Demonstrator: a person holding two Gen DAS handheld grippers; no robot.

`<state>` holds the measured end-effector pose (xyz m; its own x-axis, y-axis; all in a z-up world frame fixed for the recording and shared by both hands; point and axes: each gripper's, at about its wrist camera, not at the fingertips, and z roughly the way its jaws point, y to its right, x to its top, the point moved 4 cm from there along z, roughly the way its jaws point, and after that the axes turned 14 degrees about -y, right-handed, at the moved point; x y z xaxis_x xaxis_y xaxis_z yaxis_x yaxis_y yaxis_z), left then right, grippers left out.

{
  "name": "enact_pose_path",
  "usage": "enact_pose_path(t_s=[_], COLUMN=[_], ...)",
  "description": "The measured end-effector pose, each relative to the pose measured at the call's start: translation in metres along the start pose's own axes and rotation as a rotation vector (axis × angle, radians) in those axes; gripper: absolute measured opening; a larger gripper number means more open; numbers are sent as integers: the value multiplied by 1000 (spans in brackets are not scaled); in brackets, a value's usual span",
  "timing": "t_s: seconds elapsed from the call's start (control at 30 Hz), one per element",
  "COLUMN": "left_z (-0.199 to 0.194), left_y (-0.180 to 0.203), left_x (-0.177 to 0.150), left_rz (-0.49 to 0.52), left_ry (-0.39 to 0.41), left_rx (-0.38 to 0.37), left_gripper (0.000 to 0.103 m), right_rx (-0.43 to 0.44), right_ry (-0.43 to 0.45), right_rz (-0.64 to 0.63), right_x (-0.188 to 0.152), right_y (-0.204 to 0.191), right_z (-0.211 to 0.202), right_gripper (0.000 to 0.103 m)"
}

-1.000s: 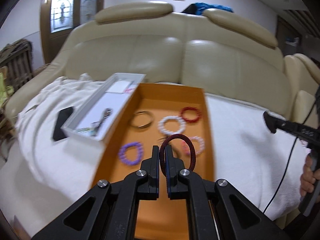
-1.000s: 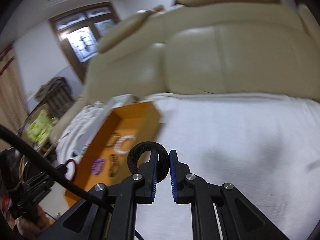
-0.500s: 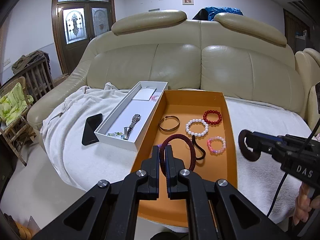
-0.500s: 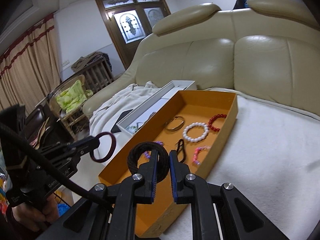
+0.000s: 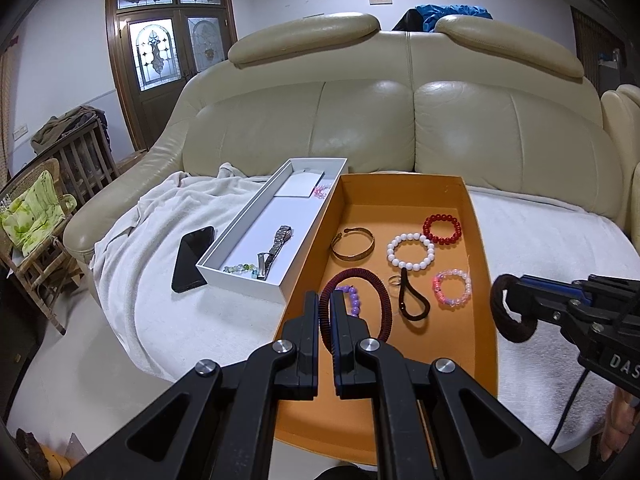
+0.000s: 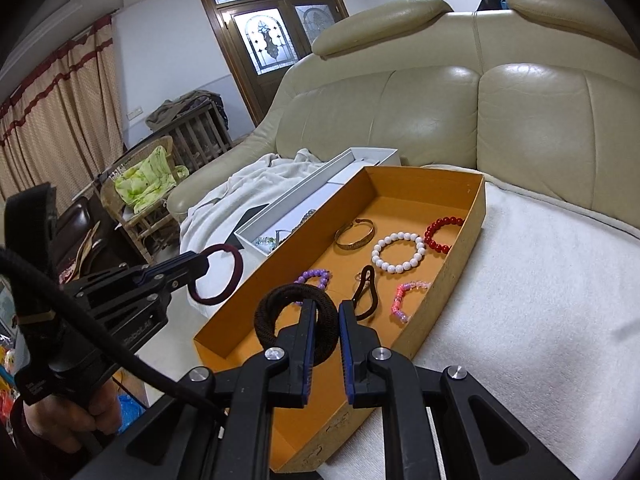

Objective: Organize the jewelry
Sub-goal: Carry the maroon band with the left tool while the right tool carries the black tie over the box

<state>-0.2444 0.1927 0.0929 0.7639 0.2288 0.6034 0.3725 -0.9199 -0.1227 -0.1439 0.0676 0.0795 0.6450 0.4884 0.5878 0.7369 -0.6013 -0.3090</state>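
maroon band (image 5: 382, 304) pinched in my left gripper (image 5: 329, 312) above the orange tray (image 5: 478, 216); my right gripper (image 6: 328, 320), slightly parted, carries a black scrunchie (image 6: 276, 308).

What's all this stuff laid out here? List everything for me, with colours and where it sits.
orange tray: 1, orange, on the white cloth
white box: 1, white, left of the tray
watch: 1, silver, in the white box
phone: 1, black, left of the box
bangle: 1, gold, in the tray
bead bracelets: white, red, pink, purple, in the tray
thin hair tie: 1, dark, in the tray
sofa: 1, cream, behind
maroon hair tie: 1, in the left gripper
thick hair tie: 1, dark brown, in the right gripper
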Motion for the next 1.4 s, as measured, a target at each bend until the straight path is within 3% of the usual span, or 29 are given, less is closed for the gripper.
enact_pose_path(t_s=[1.4], left_z=[44], left_y=[5], left_x=[-5], left_rz=[16], left_ry=[-87], left_rx=[27], left_gripper=[5], right_rx=[-24], right_ry=[-99], right_rz=[-75], right_x=[-10], right_y=[-11], right_z=[29], right_gripper=[13])
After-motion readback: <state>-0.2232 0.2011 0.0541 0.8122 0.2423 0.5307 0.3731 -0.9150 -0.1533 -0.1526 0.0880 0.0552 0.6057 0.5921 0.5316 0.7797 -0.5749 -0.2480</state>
